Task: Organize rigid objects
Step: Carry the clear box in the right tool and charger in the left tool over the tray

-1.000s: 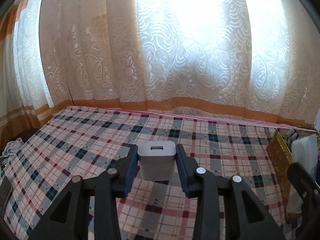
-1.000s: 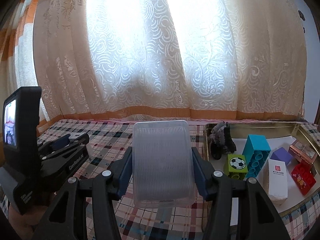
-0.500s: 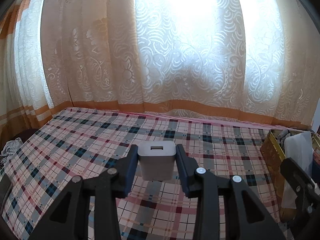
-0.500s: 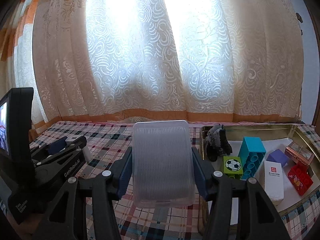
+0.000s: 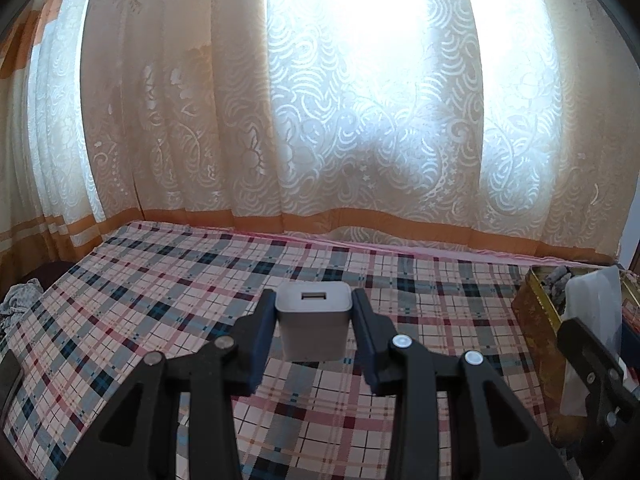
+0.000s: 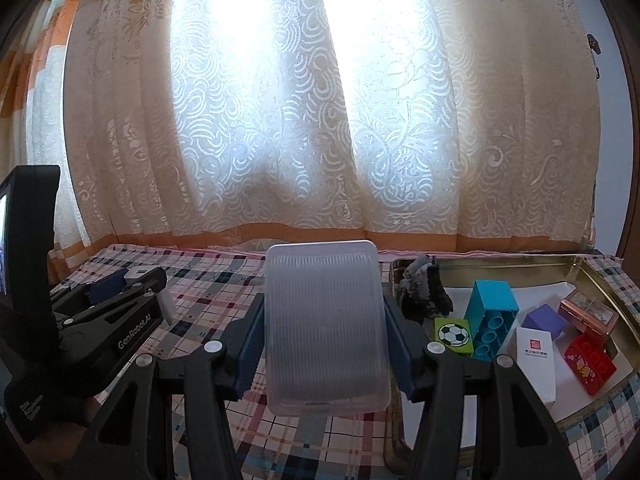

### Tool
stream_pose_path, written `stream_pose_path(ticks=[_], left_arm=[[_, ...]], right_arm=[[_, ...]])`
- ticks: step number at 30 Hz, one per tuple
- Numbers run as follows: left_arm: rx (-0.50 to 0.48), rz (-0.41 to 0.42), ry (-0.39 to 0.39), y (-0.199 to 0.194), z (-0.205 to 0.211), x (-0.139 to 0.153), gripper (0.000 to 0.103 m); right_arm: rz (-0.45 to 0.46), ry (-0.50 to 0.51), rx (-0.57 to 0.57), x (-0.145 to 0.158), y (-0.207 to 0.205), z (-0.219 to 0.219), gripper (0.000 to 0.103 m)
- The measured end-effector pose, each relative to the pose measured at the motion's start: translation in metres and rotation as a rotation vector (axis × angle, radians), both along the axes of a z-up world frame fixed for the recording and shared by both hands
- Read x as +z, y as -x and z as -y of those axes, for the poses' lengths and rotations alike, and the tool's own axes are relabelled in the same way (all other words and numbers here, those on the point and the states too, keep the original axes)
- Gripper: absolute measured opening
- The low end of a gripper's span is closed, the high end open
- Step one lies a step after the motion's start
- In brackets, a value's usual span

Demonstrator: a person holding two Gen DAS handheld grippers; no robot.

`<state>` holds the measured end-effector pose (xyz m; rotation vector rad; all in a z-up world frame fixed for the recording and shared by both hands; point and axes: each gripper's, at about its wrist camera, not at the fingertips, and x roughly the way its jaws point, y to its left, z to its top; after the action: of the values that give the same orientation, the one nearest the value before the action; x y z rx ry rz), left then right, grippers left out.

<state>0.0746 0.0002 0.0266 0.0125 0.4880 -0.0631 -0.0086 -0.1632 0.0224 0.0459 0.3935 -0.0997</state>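
My left gripper [image 5: 314, 312] is shut on a small white USB charger [image 5: 313, 326], held above the plaid cloth [image 5: 200, 292]. In the right wrist view my right gripper [image 6: 325, 328] is shut on a translucent ribbed plastic box [image 6: 326, 328], also held off the cloth. To its right lies a gold metal tray [image 6: 600, 276] with a teal brick [image 6: 492, 320], a football tile [image 6: 452, 334], a white carton [image 6: 536, 364], a purple block [image 6: 544, 320], a red brick [image 6: 590, 364] and a dark grey toy [image 6: 424, 288]. The left gripper [image 6: 132, 284] with the charger shows at the left of this view.
A patterned curtain [image 5: 360, 120] hangs behind the cloth-covered surface. In the left wrist view the gold tray's corner [image 5: 536, 304] and the right gripper's finger with the translucent box [image 5: 592, 308] sit at the far right. Crumpled fabric [image 5: 18, 300] lies off the left edge.
The left wrist view has shifted slightly, with the tray edge and right gripper sliding a little leftward in it. Both grips are unchanged.
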Motion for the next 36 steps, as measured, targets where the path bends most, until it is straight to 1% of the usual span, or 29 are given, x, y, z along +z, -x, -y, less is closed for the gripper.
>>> stream_pose_path(ticks=[8,12,18,25,29,32,36], left_arm=[[0.006,0.017,0.002,0.006,0.003,0.001,0.037],[-0.006,0.032,-0.012,0.014,0.011,0.002,0.037],[-0.019,0.035,-0.008,0.025,0.023,0.004,0.037],[-0.052,0.028,0.012,0.038,0.036,0.004,0.037],[-0.067,0.041,0.011,0.045,0.045,0.008,0.037],[-0.079,0.042,0.029,0.050,0.052,0.012,0.037],[-0.096,0.058,0.014,0.058,0.065,0.015,0.037]], right_arm=[[0.025,0.022,-0.014,0.004,0.014,0.006,0.057],[0.033,0.029,-0.019,0.005,0.020,0.011,0.057],[0.043,0.042,-0.030,0.007,0.030,0.022,0.057],[0.070,0.044,-0.060,0.012,0.042,0.042,0.057],[0.080,0.044,-0.079,0.014,0.049,0.056,0.057],[0.089,0.040,-0.091,0.016,0.053,0.066,0.057],[0.104,0.049,-0.108,0.018,0.060,0.079,0.057]])
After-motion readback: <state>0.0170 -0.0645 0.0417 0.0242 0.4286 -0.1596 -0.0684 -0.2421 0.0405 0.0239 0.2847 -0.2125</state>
